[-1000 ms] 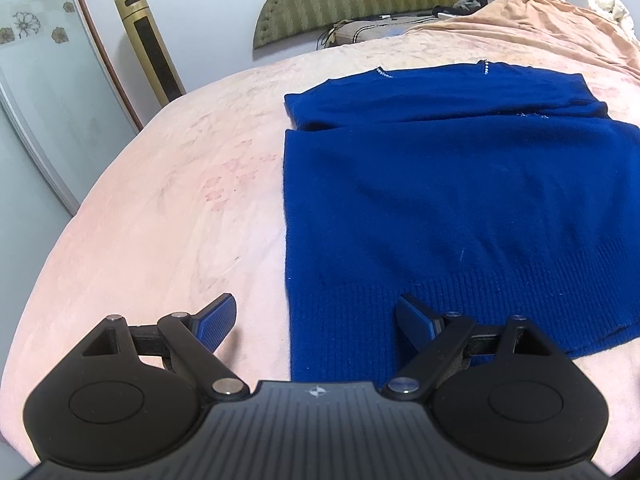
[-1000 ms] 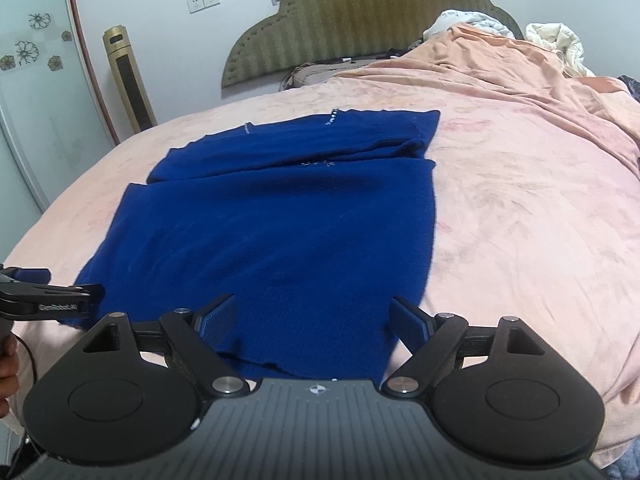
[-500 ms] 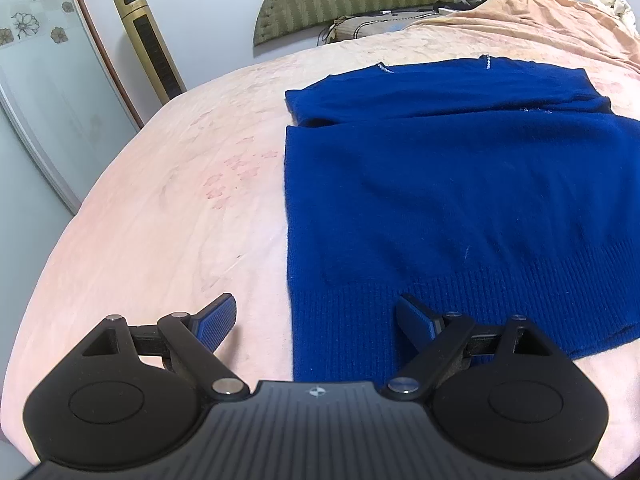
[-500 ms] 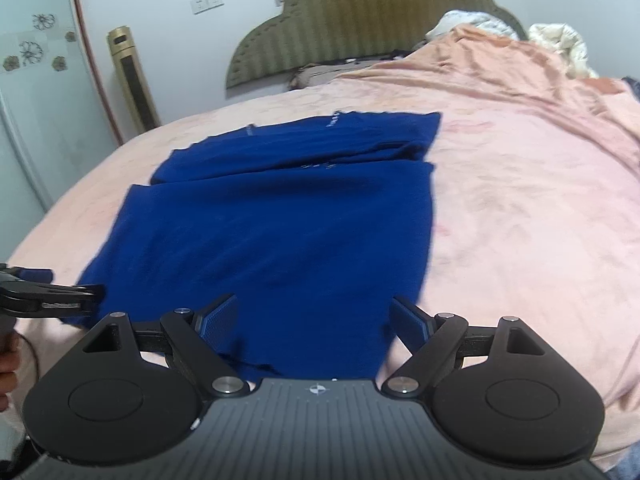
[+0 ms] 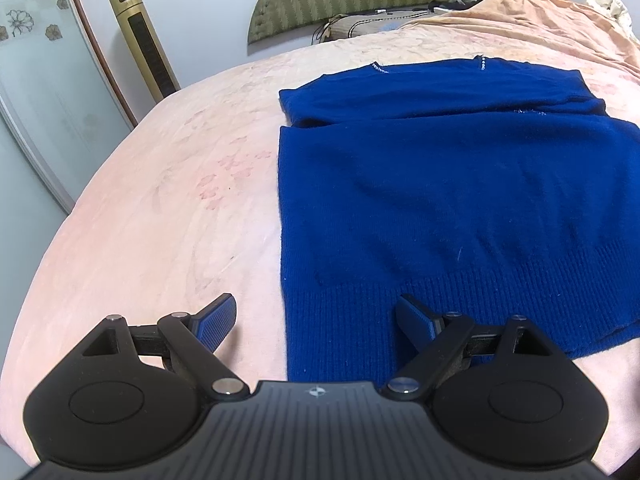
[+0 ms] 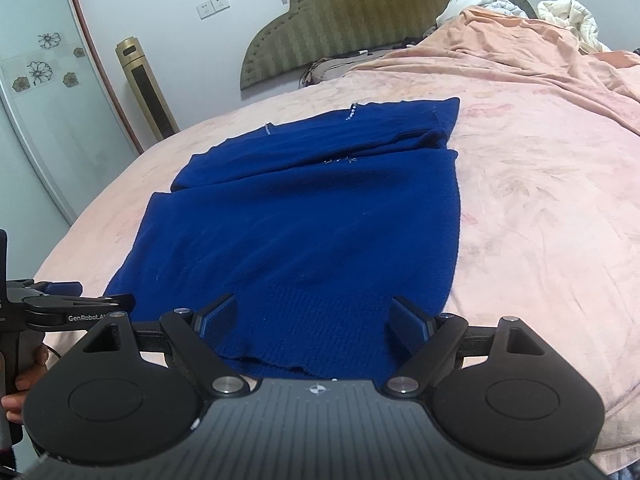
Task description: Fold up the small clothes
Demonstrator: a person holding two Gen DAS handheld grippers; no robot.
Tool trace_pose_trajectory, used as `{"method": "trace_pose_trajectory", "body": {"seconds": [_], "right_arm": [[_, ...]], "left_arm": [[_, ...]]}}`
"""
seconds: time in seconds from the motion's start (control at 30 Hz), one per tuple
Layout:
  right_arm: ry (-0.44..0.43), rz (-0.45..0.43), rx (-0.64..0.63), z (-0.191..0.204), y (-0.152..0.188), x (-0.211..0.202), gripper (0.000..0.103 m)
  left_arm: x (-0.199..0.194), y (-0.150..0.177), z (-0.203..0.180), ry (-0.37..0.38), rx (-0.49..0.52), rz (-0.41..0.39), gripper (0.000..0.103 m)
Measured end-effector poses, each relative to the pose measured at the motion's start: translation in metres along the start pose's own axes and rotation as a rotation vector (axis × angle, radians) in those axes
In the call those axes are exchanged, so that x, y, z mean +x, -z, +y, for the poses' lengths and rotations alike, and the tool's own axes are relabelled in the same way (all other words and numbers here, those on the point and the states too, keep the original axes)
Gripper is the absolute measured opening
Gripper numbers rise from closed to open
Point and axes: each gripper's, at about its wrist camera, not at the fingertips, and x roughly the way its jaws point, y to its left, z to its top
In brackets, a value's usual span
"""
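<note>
Both tools stand spread wide, holding nothing. Left tool (image 5: 316, 320) hovers low at the near left corner of the blue sweater (image 5: 460, 208): its left finger is over the bare pink bedspread (image 5: 160, 220), its right finger over the ribbed hem. Right tool (image 6: 316, 316) hovers over the hem's near right corner, with both fingers above the knit; whether either tool touches the cloth is hard to judge from these angles. In the right wrist view the left tool (image 6: 68, 300) shows at the sweater's left edge, in the person's hand (image 6: 28, 376). The sweater lies flat on the bed, sleeves folded across its upper part. Beyond it rise a green headboard (image 6: 380, 12), a rumpled peach blanket (image 6: 520, 52) and a gold tower fan (image 5: 144, 44).
</note>
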Motion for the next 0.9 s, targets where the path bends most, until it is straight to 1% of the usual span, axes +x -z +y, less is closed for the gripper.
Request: {"method": "trace_pose_trajectory", "body": {"seconds": [0.2,0.43,0.63,0.9], "right_arm": [[0.024,-0.007,0.018,-0.0082,0.0004,-0.0029,0.085],[0.012,-0.006,0.003,-0.0046,0.0018,-0.0020,0.085],[0.027,-0.008,0.023,-0.0084,0.0023,-0.0030,0.085],[0.022,0.001,-0.004,-0.0051,0.0024,-0.0012,0.085]], "left_arm": [[0.0008,-0.0008,-0.0003,0.000,-0.004,0.004,0.088],[-0.0004,-0.0004,-0.0010,-0.003,0.003,0.001,0.088],[0.0010,-0.0010,0.0018,-0.007,0.004,-0.003,0.088],[0.0004,-0.0012,0.0046,-0.001,-0.002,0.003,0.088]]}}
